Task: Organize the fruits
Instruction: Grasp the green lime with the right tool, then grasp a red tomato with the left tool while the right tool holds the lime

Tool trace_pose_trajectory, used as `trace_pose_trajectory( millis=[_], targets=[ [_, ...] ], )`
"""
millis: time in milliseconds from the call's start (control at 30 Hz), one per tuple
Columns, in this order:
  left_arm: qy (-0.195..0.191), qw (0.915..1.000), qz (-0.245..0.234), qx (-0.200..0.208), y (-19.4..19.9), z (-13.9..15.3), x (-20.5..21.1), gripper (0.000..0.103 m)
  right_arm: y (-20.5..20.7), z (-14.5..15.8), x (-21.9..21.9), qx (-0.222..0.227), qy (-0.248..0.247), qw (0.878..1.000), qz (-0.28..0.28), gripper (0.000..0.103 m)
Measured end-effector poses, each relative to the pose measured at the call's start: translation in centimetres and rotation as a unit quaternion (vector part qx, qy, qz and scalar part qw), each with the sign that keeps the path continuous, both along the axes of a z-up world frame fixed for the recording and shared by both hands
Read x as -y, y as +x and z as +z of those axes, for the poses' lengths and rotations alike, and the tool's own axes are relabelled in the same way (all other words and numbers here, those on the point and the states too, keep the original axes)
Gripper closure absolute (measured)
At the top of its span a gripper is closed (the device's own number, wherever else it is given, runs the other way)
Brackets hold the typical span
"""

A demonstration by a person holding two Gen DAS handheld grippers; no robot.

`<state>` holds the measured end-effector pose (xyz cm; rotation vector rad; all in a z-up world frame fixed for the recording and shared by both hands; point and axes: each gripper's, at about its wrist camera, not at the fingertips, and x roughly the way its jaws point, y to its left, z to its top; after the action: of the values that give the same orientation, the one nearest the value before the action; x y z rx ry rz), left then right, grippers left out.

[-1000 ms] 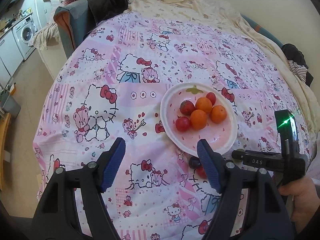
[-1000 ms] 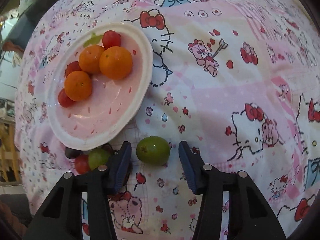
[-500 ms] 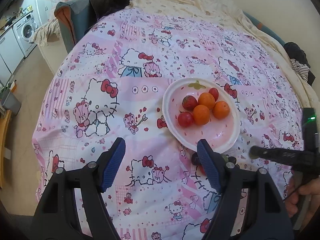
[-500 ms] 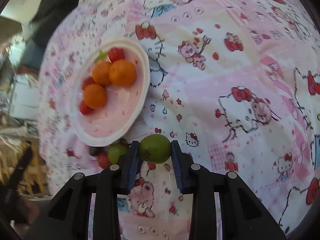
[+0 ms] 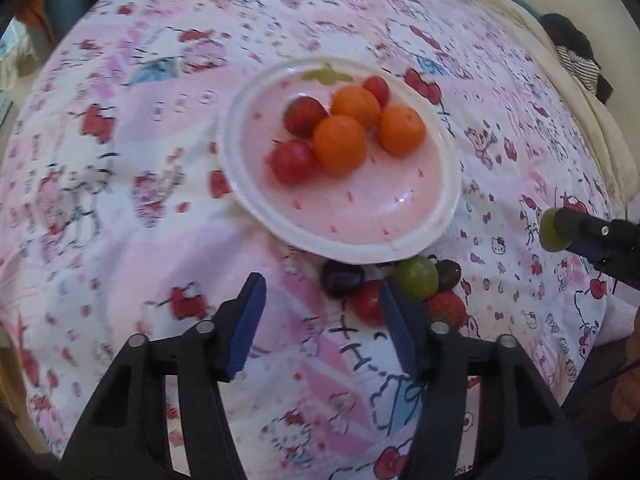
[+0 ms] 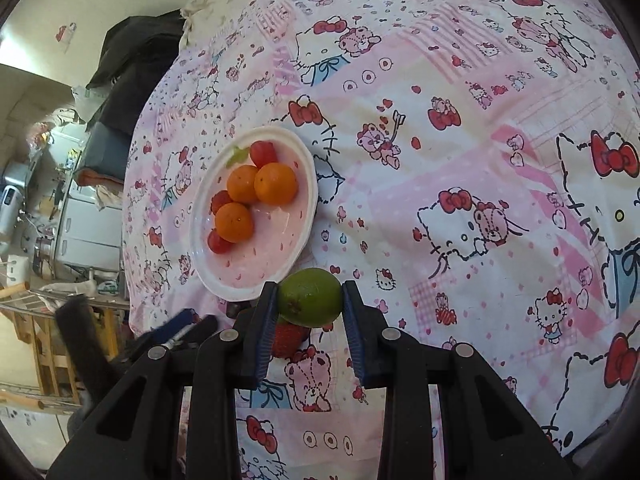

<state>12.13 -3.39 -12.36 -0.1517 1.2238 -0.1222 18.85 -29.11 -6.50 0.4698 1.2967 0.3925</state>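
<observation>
A smooth, round green lime (image 6: 310, 303) is pinched between the ribbed blue pads of the right gripper (image 6: 307, 322), lifted above a strawberry (image 6: 289, 338). The left gripper (image 5: 322, 326) is seen closing with nothing between its jaws; just past its right finger lie a red tomato (image 5: 366, 300), a dark grape (image 5: 342, 279) and a green fruit (image 5: 418, 278). Beyond them rests an oval, glossy pink plate (image 5: 400, 204) carrying three matte tangerines (image 5: 339, 145) on a cartoon-printed cloth (image 5: 120, 240).

Both the left gripper (image 5: 322, 322) and right gripper (image 6: 308, 332) have black plastic arms, ribbed blue pads (image 5: 246, 322) and silver round screws (image 6: 229, 335).
</observation>
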Motion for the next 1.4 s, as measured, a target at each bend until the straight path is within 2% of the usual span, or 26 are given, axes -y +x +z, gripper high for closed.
trace_pose_trajectory(
  millis=[233, 267, 333, 433, 533, 633, 800, 900, 1100, 1233, 1400],
  targets=[
    [-0.026, 0.9995, 0.01, -0.013, 0.9, -1.6, 0.1, 0.055, -0.1, 0.2, -0.1, 0.0, 0.012, 1.0, 0.005, 0.07],
    [-0.036, 0.9991, 0.014, -0.016, 1.0, -1.7, -0.1, 0.061, -0.1, 0.2, -0.2, 0.0, 0.011, 1.0, 0.008, 0.07],
    [-0.068, 0.9969, 0.022, -0.03, 1.2, -2.1, -0.7, 0.064, -0.1, 0.2, -0.4, 0.0, 0.011, 1.0, 0.011, 0.07],
    [-0.083, 0.9955, 0.029, -0.035, 1.2, -2.4, -0.9, 0.065, 0.0, 0.1, -0.6, -0.001, 0.012, 1.0, 0.011, 0.07],
    [-0.114, 0.9911, 0.048, -0.049, 1.1, -2.6, -1.8, 0.073, 0.0, 0.0, -0.5, -0.002, 0.012, 1.0, 0.008, 0.07],
    [-0.115, 0.9908, 0.055, -0.048, 1.0, -2.2, -2.0, 0.082, -0.1, 0.0, -0.4, -0.002, 0.011, 1.0, 0.007, 0.07],
    [-0.122, 0.9885, 0.068, -0.057, 1.0, -2.5, -2.5, 0.082, -0.1, 0.0, -0.4, -0.001, 0.007, 1.0, 0.007, 0.07],
    [-0.121, 0.989, 0.056, -0.065, 1.3, -2.8, -1.8, 0.079, -0.1, 0.0, -0.4, -0.001, 0.006, 1.0, 0.007, 0.07],
    [-0.171, 0.9794, 0.069, -0.081, 1.7, -3.6, -1.9, 0.088, -0.1, -0.2, 0.0, -0.003, -0.005, 1.0, -0.003, 0.07],
    [-0.161, 0.9826, 0.063, -0.067, 1.3, -2.7, -1.9, 0.099, -0.1, 0.0, 0.4, 0.001, -0.005, 1.0, -0.007, 0.07],
    [-0.148, 0.9846, 0.068, -0.064, 0.7, -2.3, -2.6, 0.1, -0.2, 0.1, 0.3, 0.004, -0.008, 1.0, -0.006, 0.07]
  ],
)
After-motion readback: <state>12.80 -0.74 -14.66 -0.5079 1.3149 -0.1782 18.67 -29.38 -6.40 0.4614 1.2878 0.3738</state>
